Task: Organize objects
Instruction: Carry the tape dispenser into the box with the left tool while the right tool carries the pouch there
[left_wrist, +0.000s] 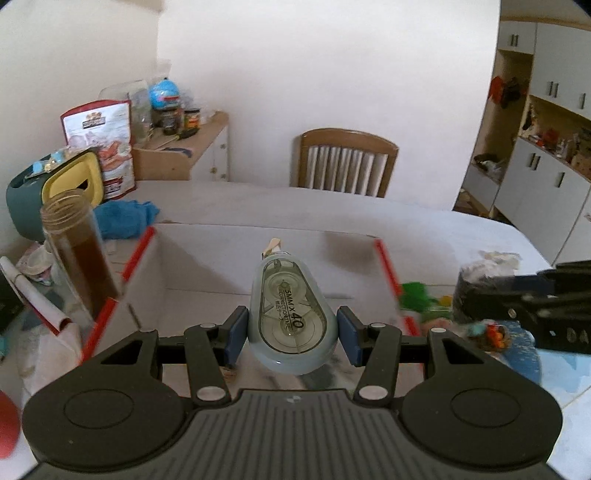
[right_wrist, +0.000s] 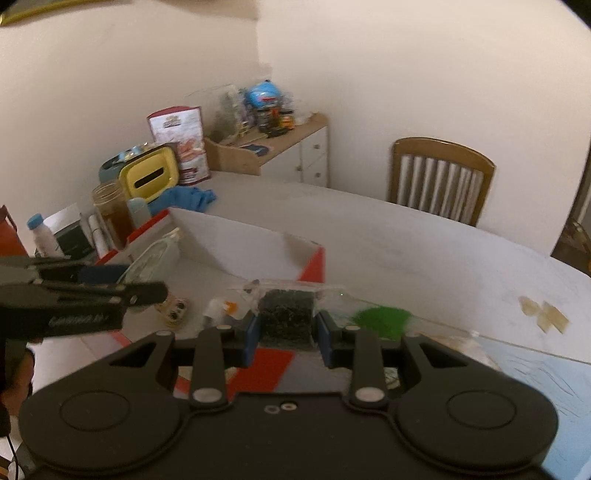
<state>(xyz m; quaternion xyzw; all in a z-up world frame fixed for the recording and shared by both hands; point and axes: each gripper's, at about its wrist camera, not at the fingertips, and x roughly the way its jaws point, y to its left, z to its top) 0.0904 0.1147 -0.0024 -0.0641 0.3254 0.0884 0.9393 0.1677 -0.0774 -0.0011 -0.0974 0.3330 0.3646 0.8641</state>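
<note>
Our left tool (left_wrist: 291, 328) grips a correction tape dispenser (left_wrist: 290, 314) over the red-edged box (left_wrist: 133, 258). Our right tool (right_wrist: 286, 326) clamps a clear packet of dark bits (right_wrist: 286, 314) at the box's near right edge.

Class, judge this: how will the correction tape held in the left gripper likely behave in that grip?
The correction tape looks like rigid plastic, so probably stiff and light. Its smooth rounded shell may slip between the left gripper pads, which clamp its curved sides.
</note>
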